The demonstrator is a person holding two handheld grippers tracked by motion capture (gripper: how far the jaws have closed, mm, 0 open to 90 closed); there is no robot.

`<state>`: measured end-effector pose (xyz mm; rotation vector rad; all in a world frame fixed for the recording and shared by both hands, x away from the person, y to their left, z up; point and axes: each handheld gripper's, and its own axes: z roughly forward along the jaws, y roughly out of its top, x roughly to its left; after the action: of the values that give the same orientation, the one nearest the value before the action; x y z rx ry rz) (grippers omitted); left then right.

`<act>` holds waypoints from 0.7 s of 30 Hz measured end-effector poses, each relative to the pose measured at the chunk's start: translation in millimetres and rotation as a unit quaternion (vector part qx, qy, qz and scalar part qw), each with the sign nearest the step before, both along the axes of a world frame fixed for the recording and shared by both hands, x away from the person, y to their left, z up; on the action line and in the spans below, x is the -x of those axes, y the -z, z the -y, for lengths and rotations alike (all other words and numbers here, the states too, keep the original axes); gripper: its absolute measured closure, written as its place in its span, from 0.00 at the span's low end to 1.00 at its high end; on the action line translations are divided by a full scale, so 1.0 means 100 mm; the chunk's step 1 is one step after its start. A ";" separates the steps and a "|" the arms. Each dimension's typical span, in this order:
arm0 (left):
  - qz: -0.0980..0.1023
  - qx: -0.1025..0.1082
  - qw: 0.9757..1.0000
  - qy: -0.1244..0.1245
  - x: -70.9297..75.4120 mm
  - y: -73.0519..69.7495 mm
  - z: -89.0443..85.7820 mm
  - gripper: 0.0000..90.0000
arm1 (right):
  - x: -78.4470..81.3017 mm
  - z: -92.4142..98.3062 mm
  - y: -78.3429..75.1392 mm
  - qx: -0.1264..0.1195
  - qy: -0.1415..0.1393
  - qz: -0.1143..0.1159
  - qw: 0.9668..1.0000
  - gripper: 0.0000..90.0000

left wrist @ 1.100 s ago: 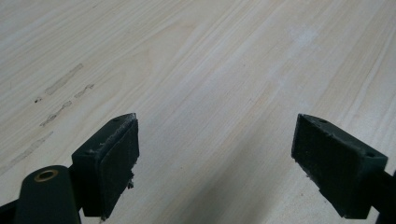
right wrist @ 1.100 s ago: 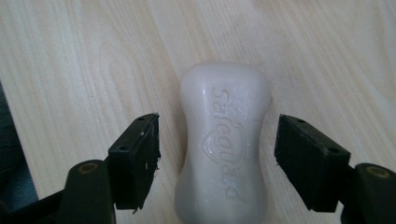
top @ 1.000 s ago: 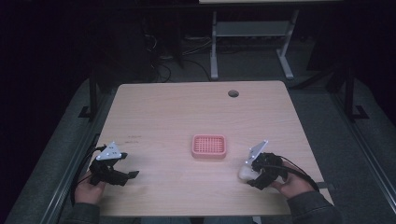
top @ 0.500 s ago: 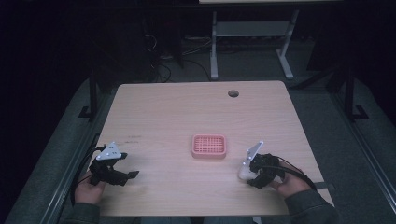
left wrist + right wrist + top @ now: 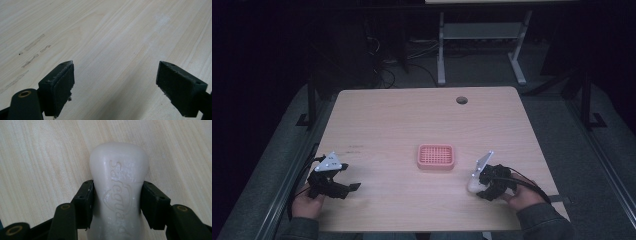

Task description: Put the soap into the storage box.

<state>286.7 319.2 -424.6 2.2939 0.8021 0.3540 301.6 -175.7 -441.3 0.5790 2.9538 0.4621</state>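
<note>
High view had the left gripper (image 5: 343, 186) at the near left of the table (image 5: 402, 120), held low in the person's left hand (image 5: 307, 204), its jaws pointing right and spread wide with nothing between them. Right of centre sat a pink soap dish (image 5: 436, 156). Near right of it, the right gripper (image 5: 476, 186) pointed left and lay low in the right hand (image 5: 522, 196). Its jaws had just been closing, and both pads pressed the waist of a white soap bar (image 5: 120, 195) lying on the wood.
</note>
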 end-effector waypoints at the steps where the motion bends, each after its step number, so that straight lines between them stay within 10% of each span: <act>1: 0.000 0.000 1.000 0.000 0.00 0.00 0.00 0.17 | 0.00 0.00 0.00 0.001 -0.001 0.000 1.000 0.53; 21: 0.002 0.004 1.000 -0.002 0.00 0.00 -0.01 0.17 | 0.02 -0.12 -0.10 0.006 -0.030 0.004 1.000 0.55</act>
<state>286.4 320.3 -424.3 2.2847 0.8041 0.3573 299.6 -164.1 -431.2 0.4861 2.9705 0.4512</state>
